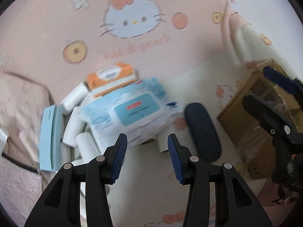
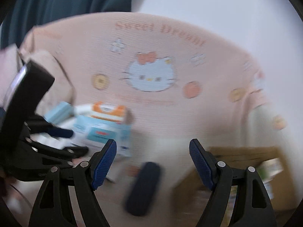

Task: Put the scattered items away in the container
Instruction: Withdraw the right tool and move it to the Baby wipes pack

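A pile lies on the pink Hello Kitty blanket: a blue-and-white wet-wipes pack [image 1: 132, 113], an orange tissue box [image 1: 111, 78], a light-blue box [image 1: 49, 138] and several white rolls [image 1: 73, 96]. A dark navy oval case [image 1: 202, 131] lies to the right of the pile. A cardboard box [image 1: 251, 121] stands at the right. My left gripper [image 1: 147, 158] is open and empty, just short of the wipes pack. My right gripper [image 2: 153, 165] is open and empty above the navy case [image 2: 143, 188], with the cardboard box [image 2: 242, 157] to its right. Both views are blurred.
The right gripper shows in the left wrist view [image 1: 280, 98] over the cardboard box. The left gripper shows at the left of the right wrist view [image 2: 47, 141]. A pink zipped cushion [image 1: 17, 117] lies left of the pile. A white wall [image 2: 227, 9] is behind.
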`<state>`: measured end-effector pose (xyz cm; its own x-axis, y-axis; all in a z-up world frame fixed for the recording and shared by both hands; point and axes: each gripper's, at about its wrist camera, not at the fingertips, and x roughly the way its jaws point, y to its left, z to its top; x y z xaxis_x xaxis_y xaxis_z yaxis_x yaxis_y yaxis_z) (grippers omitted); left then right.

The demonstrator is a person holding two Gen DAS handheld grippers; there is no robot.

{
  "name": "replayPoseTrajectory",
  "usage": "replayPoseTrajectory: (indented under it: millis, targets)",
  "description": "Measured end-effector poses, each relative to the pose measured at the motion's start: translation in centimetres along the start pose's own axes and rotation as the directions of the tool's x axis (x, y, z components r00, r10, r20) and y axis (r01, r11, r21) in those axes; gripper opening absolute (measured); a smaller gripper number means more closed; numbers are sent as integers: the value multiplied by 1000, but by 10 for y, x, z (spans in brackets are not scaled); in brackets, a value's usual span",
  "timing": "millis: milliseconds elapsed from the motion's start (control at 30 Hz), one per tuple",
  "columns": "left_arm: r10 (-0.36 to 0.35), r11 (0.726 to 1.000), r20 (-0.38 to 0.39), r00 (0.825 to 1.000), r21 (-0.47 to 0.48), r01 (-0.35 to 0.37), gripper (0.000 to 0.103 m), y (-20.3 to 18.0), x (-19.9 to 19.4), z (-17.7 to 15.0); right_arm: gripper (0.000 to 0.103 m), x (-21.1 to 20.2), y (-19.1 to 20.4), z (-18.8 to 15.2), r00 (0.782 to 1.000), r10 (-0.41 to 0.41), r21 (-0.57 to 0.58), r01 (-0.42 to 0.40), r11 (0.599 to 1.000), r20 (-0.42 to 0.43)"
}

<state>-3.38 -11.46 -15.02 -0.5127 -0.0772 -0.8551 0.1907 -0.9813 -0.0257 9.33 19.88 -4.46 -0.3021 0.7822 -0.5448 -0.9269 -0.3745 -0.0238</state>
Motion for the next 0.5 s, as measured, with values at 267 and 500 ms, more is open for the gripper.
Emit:
replayPoseTrajectory:
  millis: [267,500]
  targets:
    - [13,986,-70,997,-162,-24,49,48,20,-19,84,63,0,-6,976,212,185,-201,962,-45]
    - [-19,908,-40,999,-419,1,49,87,33,-26,84,104,10,-13,945,314,227,-286,931,-95]
